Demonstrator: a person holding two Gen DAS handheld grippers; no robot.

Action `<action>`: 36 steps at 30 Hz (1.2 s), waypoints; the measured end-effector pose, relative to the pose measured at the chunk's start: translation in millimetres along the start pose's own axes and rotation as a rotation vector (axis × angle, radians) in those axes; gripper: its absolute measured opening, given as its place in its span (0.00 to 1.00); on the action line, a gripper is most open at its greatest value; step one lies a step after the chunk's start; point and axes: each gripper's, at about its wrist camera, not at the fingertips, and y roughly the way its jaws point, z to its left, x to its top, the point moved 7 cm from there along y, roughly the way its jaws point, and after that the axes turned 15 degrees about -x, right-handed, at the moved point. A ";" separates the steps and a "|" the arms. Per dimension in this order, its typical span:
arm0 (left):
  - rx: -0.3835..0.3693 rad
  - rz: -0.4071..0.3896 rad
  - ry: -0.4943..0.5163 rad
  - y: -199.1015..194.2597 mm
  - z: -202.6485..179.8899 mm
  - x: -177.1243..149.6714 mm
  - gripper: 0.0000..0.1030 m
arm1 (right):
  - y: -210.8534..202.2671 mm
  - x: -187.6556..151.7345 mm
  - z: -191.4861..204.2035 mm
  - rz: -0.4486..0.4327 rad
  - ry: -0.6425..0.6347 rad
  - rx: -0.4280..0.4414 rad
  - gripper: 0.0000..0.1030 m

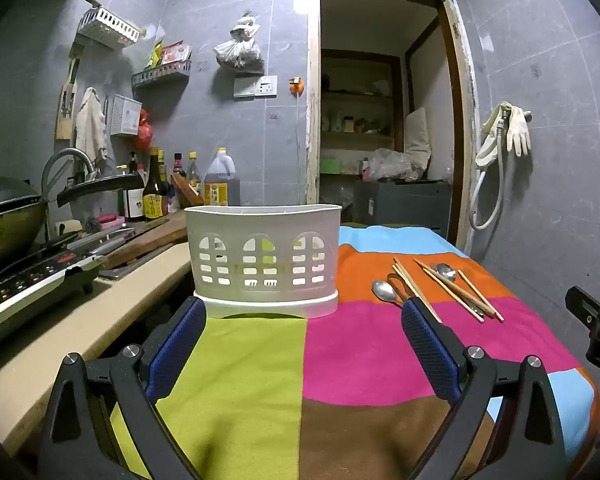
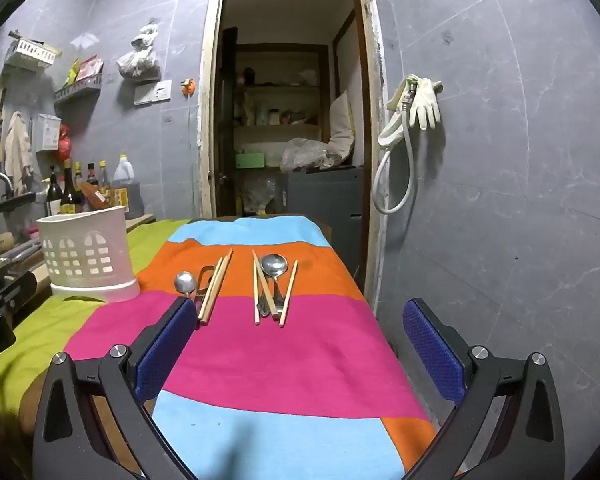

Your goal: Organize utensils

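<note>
Two sets of my fingers, left [image 1: 302, 354] and right [image 2: 296, 350], gape empty; my right's near pad [image 2: 168, 346] hides spoon [image 2: 185, 282] handles and chopsticks' [image 2: 215, 286] ends at eleven o'clock, white caddy [image 2: 90, 254] at ten.

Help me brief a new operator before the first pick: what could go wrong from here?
1. Chopsticks lie crossed over the larger spoon; gripping one may drag its neighbours along.
2. The empty white utensil basket looks light; a bump from the open left gripper might tip it.
</note>
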 end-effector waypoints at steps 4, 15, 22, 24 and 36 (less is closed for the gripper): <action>-0.003 0.003 -0.002 -0.2 -1.4 -0.2 0.93 | -1.1 -0.2 -0.1 -0.002 0.006 -0.003 1.00; -0.004 0.006 -0.016 4.9 -2.8 0.0 0.93 | 1.7 -0.1 0.1 0.003 0.012 0.002 1.00; -0.004 0.008 -0.017 4.8 0.4 -2.7 0.93 | 0.0 0.2 -0.7 0.005 0.014 0.002 1.00; -0.004 0.008 -0.017 4.9 0.4 -2.7 0.93 | 0.4 -2.2 3.2 0.005 0.012 0.002 1.00; -0.004 0.011 -0.018 4.8 0.8 -2.5 0.93 | 0.7 -4.4 4.0 0.008 0.012 0.003 1.00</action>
